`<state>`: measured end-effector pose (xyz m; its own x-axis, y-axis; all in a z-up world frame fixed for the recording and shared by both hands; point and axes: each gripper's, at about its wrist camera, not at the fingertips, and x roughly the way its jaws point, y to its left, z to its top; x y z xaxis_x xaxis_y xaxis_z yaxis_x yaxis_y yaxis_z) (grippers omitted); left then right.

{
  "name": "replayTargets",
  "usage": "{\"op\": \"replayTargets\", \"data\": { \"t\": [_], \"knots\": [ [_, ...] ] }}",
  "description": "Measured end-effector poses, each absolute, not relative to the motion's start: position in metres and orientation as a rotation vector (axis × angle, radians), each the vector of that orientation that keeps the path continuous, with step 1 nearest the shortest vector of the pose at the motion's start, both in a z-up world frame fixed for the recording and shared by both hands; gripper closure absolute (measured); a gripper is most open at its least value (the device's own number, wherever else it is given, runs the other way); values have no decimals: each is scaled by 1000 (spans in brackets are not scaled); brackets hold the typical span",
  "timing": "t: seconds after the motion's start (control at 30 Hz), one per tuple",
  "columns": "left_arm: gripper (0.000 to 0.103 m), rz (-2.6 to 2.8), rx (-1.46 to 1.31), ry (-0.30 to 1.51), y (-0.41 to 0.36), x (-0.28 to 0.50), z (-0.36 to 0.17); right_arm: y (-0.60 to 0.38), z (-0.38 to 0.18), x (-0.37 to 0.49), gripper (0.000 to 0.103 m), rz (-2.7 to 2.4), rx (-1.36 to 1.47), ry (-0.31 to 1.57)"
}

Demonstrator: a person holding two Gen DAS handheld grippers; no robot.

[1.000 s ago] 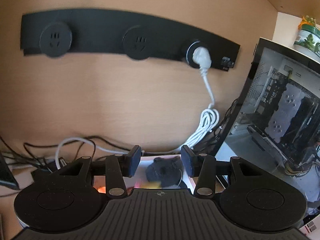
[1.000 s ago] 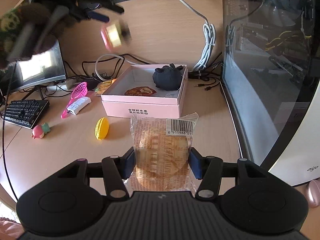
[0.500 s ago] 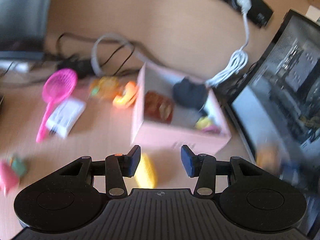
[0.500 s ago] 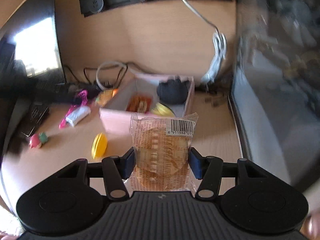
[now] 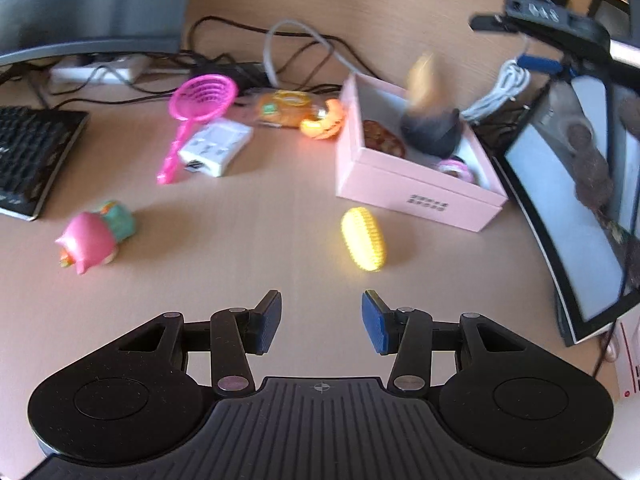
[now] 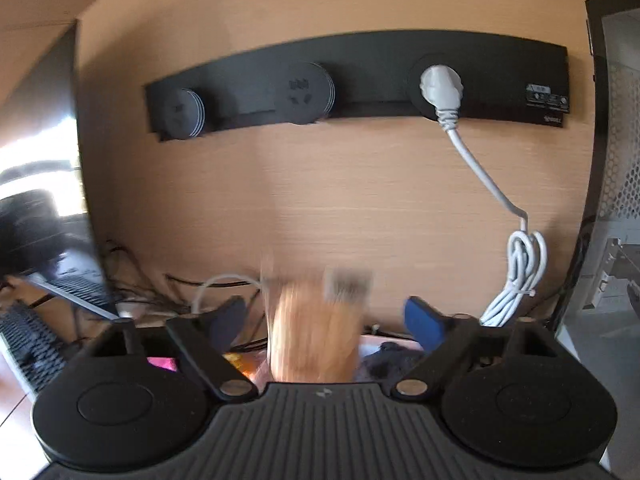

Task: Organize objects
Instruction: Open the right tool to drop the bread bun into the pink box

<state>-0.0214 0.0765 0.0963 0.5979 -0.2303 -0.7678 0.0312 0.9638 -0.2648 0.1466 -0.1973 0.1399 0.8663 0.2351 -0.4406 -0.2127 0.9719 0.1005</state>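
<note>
While your right gripper (image 6: pixel 320 322) points at the wood-grain wall with its ribbed black housing low in view, its jaws have just been opening and now stand wide apart. Between them, clear of both blue pads, the crinkly plastic-wrapped bread packet (image 6: pixel 314 332) shows as an orange blur with a barcode patch at its top corner. From your left gripper's camera that same packet (image 5: pixel 424 80) is a smear above the far end of the pink cardboard box (image 5: pixel 416 190).

Your left gripper (image 5: pixel 320 322) hangs over the smooth wooden desk (image 5: pixel 240 264), its jaws partly apart with nothing between them. Just ahead of its fingertips lies a bumpy yellow toy corn cob (image 5: pixel 364 238), oval and knobbly. Beyond that sits the box, rectangular and matte, holding a dark fuzzy plush (image 5: pixel 432 132) and a round brown snack pack (image 5: pixel 382 138). Ahead to the left sit a glossy pink pig toy (image 5: pixel 90 242), a pink mesh scoop (image 5: pixel 198 108) and a white rectangular adapter (image 5: pixel 216 146).
</note>
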Motion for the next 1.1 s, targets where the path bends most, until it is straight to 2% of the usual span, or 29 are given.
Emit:
{"op": "replayTargets", "data": {
  "t": [0.07, 0.17, 0.5, 0.8, 1.1],
  "knots": [
    [54, -131, -247, 926, 85, -25, 93, -199, 131, 142, 14, 259, 63, 491],
    [54, -135, -264, 933, 86, -23, 88, -198, 108, 123, 5, 270, 27, 529],
    [54, -251, -207, 928, 41, 17, 80, -219, 44, 24, 2, 195, -94, 707],
    [54, -264, -161, 913, -5, 58, 65, -256, 36, -48, 0, 9, -157, 758],
    [54, -290, -167, 889, -7, 58, 69, -279, 33, -66, 0, -90, -133, 776]
  ]
}}
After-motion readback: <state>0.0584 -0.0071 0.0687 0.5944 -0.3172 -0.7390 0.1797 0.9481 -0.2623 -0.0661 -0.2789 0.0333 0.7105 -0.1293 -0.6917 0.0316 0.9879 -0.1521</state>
